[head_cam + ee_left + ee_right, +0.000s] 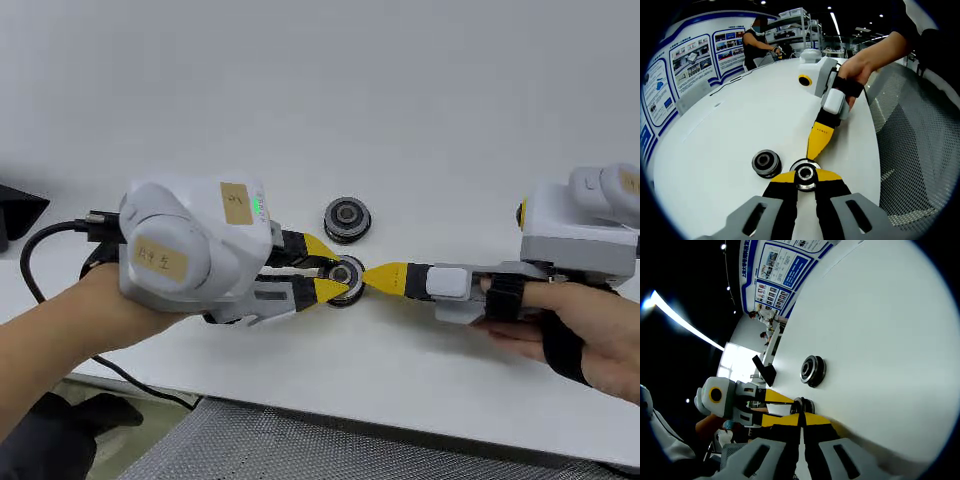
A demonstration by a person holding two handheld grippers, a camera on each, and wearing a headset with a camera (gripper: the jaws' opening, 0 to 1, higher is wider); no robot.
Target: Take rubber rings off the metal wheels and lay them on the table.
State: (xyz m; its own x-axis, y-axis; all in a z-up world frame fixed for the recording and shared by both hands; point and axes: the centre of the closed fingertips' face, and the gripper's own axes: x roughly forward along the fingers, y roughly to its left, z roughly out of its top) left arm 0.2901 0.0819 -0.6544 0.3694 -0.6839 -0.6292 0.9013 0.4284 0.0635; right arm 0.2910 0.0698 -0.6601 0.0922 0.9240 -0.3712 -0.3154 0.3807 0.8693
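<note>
We work on a bare white table (pixel 420 110): the L gripper (pixel 329 268) is clamped across one wheel (pixel 349 280) near the front edge, pinning it so it can't slide or spin. A 2nd wheel (pixel 347 218) lies free just behind, rubber on, nothing touching it. The R gripper (pixel 372 277) points in from opposite, jaws pressed together into one thin wedge, tip against the held wheel's ring (pixel 799 164), prob. to pry it off; whether it has caught the rubber we can't tell.
</note>
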